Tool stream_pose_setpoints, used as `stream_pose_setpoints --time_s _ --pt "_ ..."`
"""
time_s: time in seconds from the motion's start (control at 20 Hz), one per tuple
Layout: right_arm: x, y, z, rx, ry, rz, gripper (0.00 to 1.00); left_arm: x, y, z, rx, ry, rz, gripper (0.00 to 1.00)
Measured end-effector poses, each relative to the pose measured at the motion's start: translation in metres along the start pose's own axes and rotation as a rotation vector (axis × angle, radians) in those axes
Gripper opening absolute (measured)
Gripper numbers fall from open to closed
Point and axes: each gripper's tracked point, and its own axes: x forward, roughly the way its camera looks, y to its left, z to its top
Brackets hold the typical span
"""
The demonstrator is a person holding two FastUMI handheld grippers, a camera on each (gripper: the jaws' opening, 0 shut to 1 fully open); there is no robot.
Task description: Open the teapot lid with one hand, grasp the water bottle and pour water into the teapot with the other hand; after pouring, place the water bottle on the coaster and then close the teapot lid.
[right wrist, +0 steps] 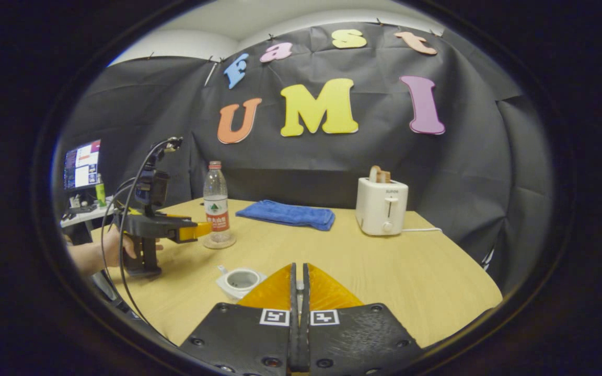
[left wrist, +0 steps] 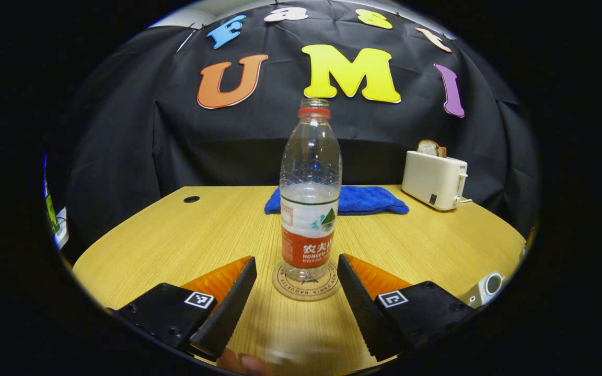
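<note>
The clear water bottle [left wrist: 310, 209], part full and uncapped, stands upright on the round coaster [left wrist: 286, 289]. My left gripper [left wrist: 297, 258] is open, its fingers flanking the bottle's lower half without touching it. In the right gripper view a hand holds the left gripper [right wrist: 203, 230] beside the bottle [right wrist: 216, 206]. The white teapot [right wrist: 240, 282] sits lidless in front of my right gripper [right wrist: 299, 267]. That gripper is shut, with a small pale knob of the teapot lid [right wrist: 299, 285] pinched between its fingers. The teapot [left wrist: 486, 287] also peeks in at the left gripper view's lower right.
A folded blue towel [left wrist: 356, 200] lies at the back of the wooden table [left wrist: 175, 245]. A white toaster [left wrist: 434, 180] with bread in it stands at the back right. A monitor [right wrist: 81, 163] and a side desk are off the table's left edge.
</note>
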Motion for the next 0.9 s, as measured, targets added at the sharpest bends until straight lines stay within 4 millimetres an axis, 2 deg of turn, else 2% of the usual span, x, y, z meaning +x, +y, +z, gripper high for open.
stream_pose_setpoints --time_s 0.15,0.3,0.45,0.65,0.9 --pt "0.015 0.023 0.010 0.004 -0.022 0.057 0.00 -0.039 0.011 0.002 -0.006 -0.021 0.020 0.98" --pt "0.033 0.041 0.012 0.013 -0.020 0.102 0.00 -0.081 0.031 0.004 -0.004 -0.055 0.075 0.97" --pt "0.046 0.054 0.011 0.010 -0.018 0.131 0.00 -0.114 0.047 0.005 -0.024 -0.087 0.119 0.97" --pt "0.051 0.065 0.003 -0.008 -0.006 0.157 0.00 -0.140 0.060 0.012 -0.060 -0.135 0.158 0.97" --pt "0.050 0.071 -0.006 -0.025 -0.004 0.164 0.00 -0.153 0.076 0.015 -0.042 -0.171 0.212 0.97"
